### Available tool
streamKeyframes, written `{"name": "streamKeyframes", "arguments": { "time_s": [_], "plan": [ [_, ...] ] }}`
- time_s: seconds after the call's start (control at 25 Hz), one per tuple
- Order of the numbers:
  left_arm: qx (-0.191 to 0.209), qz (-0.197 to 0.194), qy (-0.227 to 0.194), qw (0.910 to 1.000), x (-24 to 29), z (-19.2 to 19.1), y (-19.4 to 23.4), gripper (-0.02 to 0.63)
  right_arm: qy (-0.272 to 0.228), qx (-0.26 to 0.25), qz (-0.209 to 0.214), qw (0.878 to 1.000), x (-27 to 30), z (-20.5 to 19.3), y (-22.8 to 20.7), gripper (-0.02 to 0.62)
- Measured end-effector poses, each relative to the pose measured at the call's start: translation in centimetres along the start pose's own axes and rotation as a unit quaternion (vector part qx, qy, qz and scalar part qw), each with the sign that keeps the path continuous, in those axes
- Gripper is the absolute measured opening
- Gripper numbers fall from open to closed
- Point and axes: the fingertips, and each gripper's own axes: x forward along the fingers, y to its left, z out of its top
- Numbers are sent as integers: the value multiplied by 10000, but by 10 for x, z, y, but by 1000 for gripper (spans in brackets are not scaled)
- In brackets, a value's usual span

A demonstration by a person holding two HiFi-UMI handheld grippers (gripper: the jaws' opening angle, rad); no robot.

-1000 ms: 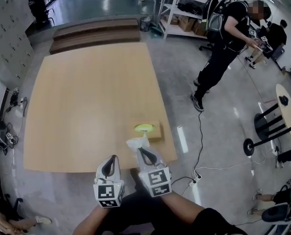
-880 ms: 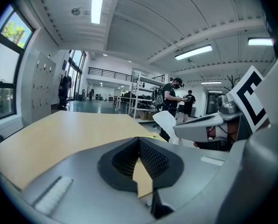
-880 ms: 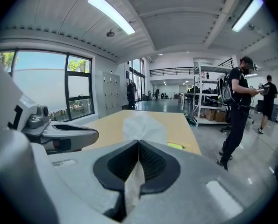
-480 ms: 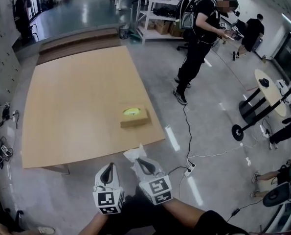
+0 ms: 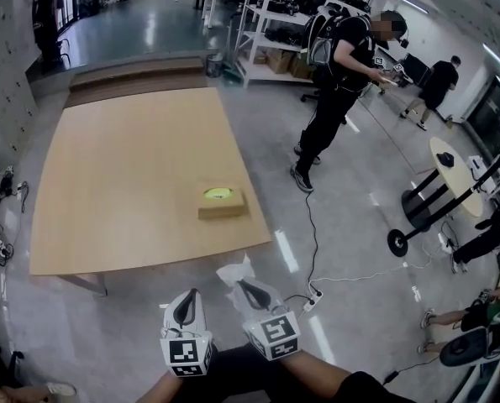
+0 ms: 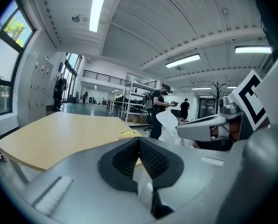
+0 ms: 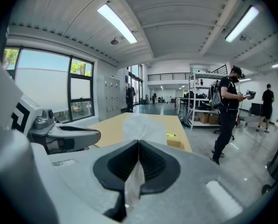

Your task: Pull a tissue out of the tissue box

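The tan tissue box (image 5: 222, 203) with a yellow-green opening lies near the wooden table's (image 5: 132, 183) front right corner; it also shows as the box (image 7: 174, 141) and the box (image 6: 128, 134). My right gripper (image 5: 243, 282) hangs over the floor, short of the table edge, shut on a white tissue (image 5: 234, 271). In the right gripper view the tissue (image 7: 141, 126) fans out past the closed jaws of that gripper (image 7: 138, 141). My left gripper (image 5: 191, 293) is beside it, shut with nothing visible between the jaws. In its own view the left gripper (image 6: 139, 139) has the tissue (image 6: 169, 124) to its right.
A person in black (image 5: 338, 82) stands right of the table, another person (image 5: 434, 86) farther back. A cable and power strip (image 5: 313, 292) lie on the floor by my right gripper. A round table (image 5: 451, 162) and stands are at right, shelves (image 5: 266, 23) behind.
Both grippers have drawn back from the table together, from over its front edge to over the floor. The tissue has stayed in the right gripper, now well clear of the box.
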Motion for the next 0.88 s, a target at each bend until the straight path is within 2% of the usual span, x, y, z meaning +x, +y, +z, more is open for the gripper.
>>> {"name": "streamKeyframes", "arguments": {
  "time_s": [0.16,0.4,0.68,0.88],
  "plan": [
    [31,-43,23,10000,-10,-10,-33,18,-20,58,58,10000,-27,-17,-12,-2],
    [40,-58,128,9999,-28,-25,-106,18,-48,36,288,9996,-86,-45,-28,-2],
    [-1,256,88,9996,-63,-46,-192,18,-99,-24,614,9981,-169,-77,-53,-3],
    [-53,453,136,9989,-90,-69,-238,18,-161,-97,745,9970,-216,-99,-64,-3]
  ]
}}
